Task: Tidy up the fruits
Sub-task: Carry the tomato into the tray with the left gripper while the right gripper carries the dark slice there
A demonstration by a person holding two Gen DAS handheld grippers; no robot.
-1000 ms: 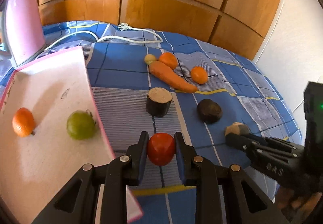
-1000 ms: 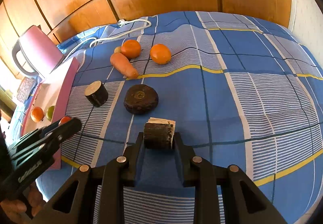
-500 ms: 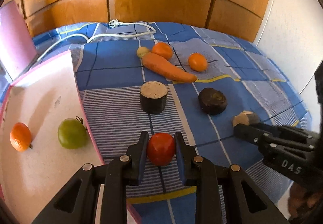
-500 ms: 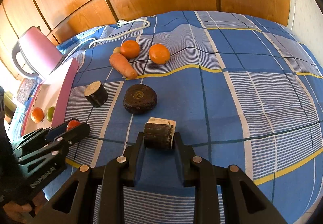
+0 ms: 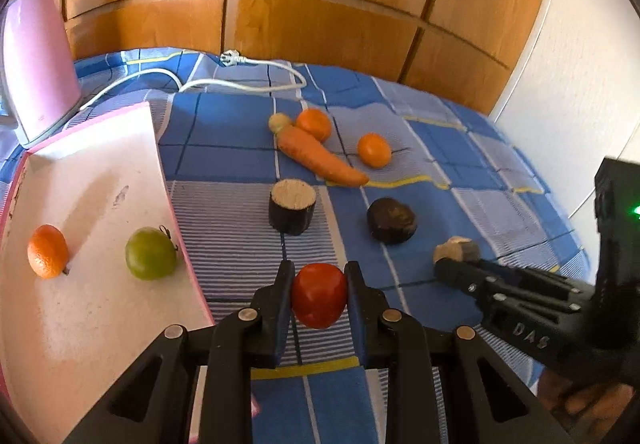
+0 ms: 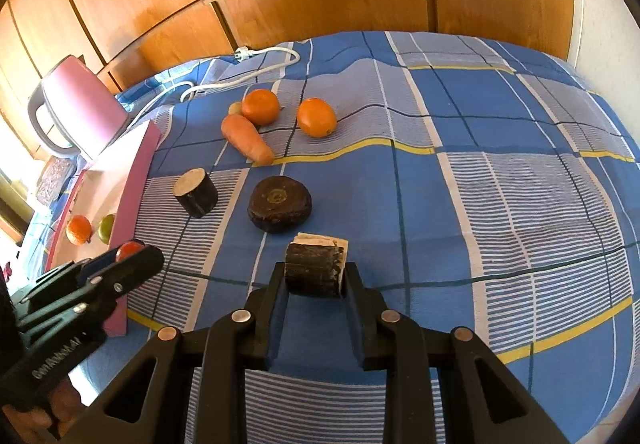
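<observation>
Glossy wood-panel wall behind; we work over a blue plaid cloth (image 5: pixel 224 140) with white stripes and yellow lines, soft and slightly rumpled. White cable (image 5: pixel 240 82) loops at the far edge, and a pink kettle (image 5: pixel 38 60) stands far left.

Pink-edged white tray (image 5: pixel 92 180), flat and matte, sits on the left and carries a dimpled orange (image 5: pixel 47 251) and a smooth green fruit (image 5: pixel 150 253), apart from each other.

Our left gripper (image 5: pixel 319 294) is clamped on a glossy red tomato (image 5: pixel 319 295); pads press both sides of it, just right of the tray's edge.

Our right gripper (image 6: pixel 315 276) is closed on a dark, rough-skinned chunk (image 6: pixel 316 269) with a pale cut face.

On the cloth beyond: a dark cylinder (image 5: pixel 292 206) with a pale flat top, a dark round flattened piece (image 5: pixel 392 220), a tapered carrot (image 5: pixel 318 156), two tangerines (image 5: pixel 314 123) (image 5: pixel 374 150), and a small pale knob (image 5: pixel 279 121) touching the carrot's thick end.
</observation>
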